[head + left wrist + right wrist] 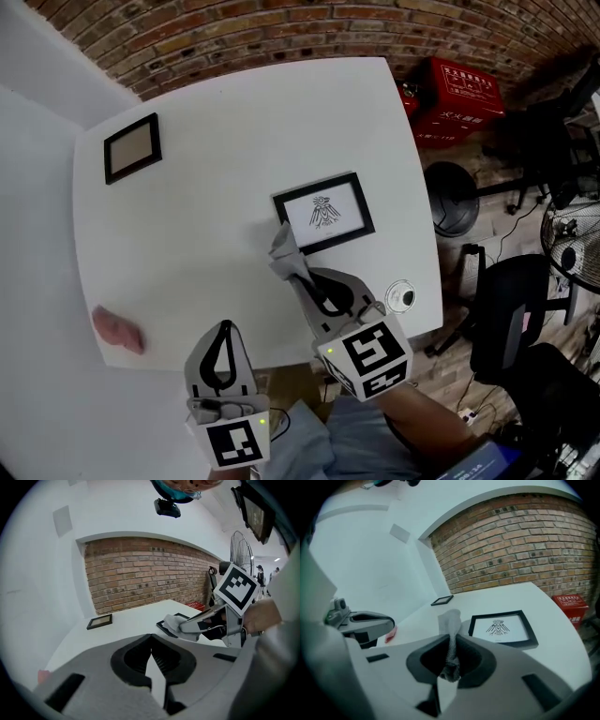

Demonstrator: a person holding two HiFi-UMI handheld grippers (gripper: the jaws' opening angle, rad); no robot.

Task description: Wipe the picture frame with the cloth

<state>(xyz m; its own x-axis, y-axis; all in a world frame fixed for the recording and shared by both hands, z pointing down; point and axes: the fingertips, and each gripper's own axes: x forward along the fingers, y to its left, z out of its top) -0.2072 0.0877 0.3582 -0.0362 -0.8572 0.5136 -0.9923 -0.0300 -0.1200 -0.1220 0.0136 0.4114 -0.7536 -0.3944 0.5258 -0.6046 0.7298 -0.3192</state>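
Your left claw [225, 330] held low and near you, jaws together, empty, your right claw [289, 264] reaching ahead, jaws pinching the cloth [451, 620]

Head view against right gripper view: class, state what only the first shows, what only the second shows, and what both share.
Only the head view shows the black office chair, the floor fan and the marker cube on the right gripper. Only the right gripper view shows a wall plate and the bunched end of the cloth pinched between that gripper's fingers. Both show the bird picture frame, the small frame, the pink object and the red crate.
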